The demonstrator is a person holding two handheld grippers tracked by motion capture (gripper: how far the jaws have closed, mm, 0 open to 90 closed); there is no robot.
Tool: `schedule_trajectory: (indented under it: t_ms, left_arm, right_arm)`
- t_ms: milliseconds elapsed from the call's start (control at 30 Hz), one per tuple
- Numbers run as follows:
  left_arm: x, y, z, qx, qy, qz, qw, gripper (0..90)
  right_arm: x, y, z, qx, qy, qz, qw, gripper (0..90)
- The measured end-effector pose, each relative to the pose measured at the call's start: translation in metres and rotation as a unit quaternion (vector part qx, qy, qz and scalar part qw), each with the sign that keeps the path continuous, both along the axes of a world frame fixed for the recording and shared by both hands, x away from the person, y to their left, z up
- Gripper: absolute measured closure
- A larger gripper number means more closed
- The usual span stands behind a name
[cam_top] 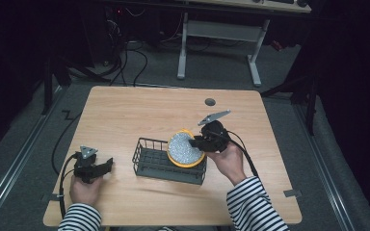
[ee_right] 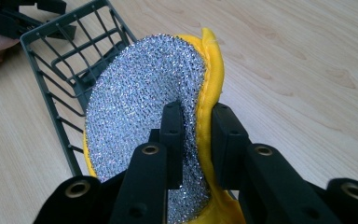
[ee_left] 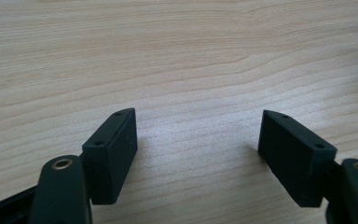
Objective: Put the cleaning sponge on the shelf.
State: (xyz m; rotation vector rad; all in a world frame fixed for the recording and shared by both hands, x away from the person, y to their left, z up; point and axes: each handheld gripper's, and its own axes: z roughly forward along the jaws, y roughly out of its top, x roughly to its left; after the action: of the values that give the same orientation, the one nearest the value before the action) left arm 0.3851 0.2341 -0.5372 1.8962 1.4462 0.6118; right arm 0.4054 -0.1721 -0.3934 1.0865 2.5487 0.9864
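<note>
High view – table (cam_top: 125, 110): far half bare wood, much open room seen there.
High view – basket (cam_top: 150, 160): dark wire, placed near the front edge, centre.
High view – scrubber (cam_top: 185, 148): round, silver mesh with yellow rim, held tilted over the basket's right end.
High view – right gripper (cam_top: 195, 141): clamped on the scrubber's right edge.
High view – left gripper (cam_top: 107, 166): rested near the front-left corner, apart from the basket.
Left gripper view – jaws: spread wide, nothing held, bare wood between.
Right gripper view – jaws: closed on the scrubber edge, basket rim (ee_right: 51, 32) seen behind.
</note>
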Motion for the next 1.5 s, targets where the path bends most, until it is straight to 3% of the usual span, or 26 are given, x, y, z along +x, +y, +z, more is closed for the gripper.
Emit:
schedule_trajectory:
  t_ms: [533,1033,1133,1267,1500]
  left_arm:
    - [0.0,-0.001,0.0,0.003,0.0,0.001,1.0,29.1]
    - [0.0,-0.001,0.0,0.003,0.0,0.001,1.0,29.1]
    - [0.0,0.0,0.0,0.003,0.0,0.001,1.0,29.2]
    - [0.0,-0.001,0.0,0.005,0.0,0.001,1.0,29.2]
    - [0.0,0.0,0.0,0.003,0.0,0.001,1.0,29.2]
  right_arm:
    - [-0.004,-0.003,-0.015,-0.001,0.009,0.006,0.9999,76.4]
    - [-0.01,0.003,-0.023,-0.028,0.007,0.019,0.9994,75.9]
    - [-0.011,0.001,-0.025,-0.021,0.007,0.018,0.9996,75.4]
    - [-0.012,-0.004,-0.024,-0.006,0.01,0.011,0.9999,66.3]
    - [-0.014,-0.015,-0.015,0.018,-0.005,-0.013,0.9997,52.0]
